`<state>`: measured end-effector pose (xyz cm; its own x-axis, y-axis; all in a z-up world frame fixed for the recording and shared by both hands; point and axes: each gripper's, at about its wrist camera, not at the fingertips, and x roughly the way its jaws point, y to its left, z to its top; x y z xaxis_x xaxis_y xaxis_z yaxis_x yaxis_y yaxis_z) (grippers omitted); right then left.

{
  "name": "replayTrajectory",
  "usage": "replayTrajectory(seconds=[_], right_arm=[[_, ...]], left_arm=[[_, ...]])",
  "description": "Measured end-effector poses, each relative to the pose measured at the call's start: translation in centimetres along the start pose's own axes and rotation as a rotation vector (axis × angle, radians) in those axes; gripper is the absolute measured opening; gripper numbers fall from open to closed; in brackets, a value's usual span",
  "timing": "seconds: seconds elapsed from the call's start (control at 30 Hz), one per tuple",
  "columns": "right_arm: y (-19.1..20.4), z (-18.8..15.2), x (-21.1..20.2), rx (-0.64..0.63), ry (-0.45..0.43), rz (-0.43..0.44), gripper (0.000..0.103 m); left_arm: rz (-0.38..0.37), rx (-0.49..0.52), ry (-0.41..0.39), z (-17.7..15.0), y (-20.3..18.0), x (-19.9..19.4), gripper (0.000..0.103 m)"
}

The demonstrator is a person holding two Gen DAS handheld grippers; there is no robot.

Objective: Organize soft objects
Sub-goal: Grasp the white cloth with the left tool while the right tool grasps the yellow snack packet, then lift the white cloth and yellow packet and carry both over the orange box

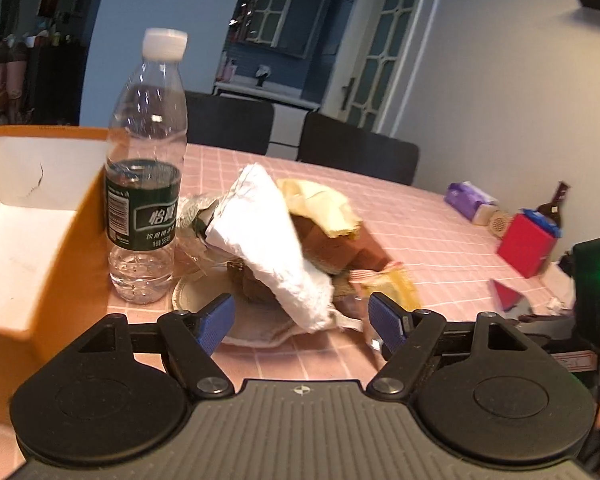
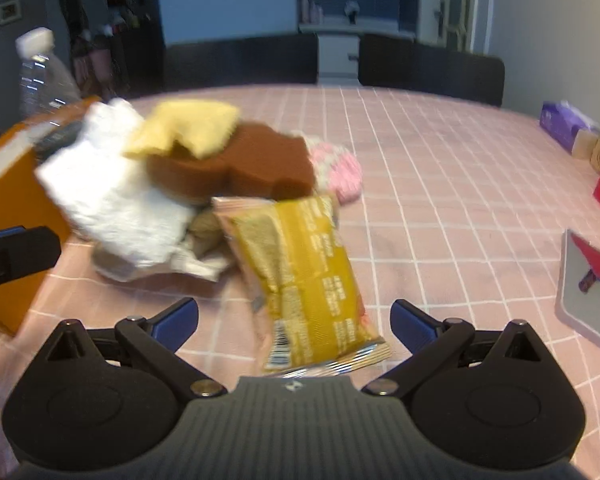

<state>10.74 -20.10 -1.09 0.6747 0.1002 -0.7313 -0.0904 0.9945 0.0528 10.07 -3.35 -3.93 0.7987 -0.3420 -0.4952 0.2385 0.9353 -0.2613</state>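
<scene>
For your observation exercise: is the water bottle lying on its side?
No, the water bottle stands upright beside the orange box.

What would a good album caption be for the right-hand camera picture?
Open right gripper poised around a yellow snack packet, beside a heap of white cloth and brown sponge.

Matte black plastic left gripper [image 1: 301,318]: two round disc housings, ribbed central plate with a small crosshair mark, triangular cut-outs in the arms, silver pivot screws, blue textured finger pads [image 1: 216,322]. Same build on the matte black plastic right gripper [image 2: 294,322], with darker blue pads [image 2: 176,322]. Green indicator light glowing on its black body in the left view.
</scene>
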Motion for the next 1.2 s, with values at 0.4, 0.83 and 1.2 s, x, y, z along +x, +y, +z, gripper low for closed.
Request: replayTrajectory(seconds=[0.4,0.83,1.2], right_arm=[[-1.0,1.3,4.2,0.004,0.034,0.012,0.079],[-0.6,0.9,2.8,-0.017,0.024,0.039,0.052],[-0.9,0.0,-1.7,0.022,0.015,0.096,0.050]], left_arm=[[0.024,-0.042,0.004,0.7,-0.1,3.5,0.051],[0.023,0.031,-0.040,0.9,-0.3,1.8,0.012],[0.009,0.110,-0.048,1.5,-0.7,-3.1,0.011]])
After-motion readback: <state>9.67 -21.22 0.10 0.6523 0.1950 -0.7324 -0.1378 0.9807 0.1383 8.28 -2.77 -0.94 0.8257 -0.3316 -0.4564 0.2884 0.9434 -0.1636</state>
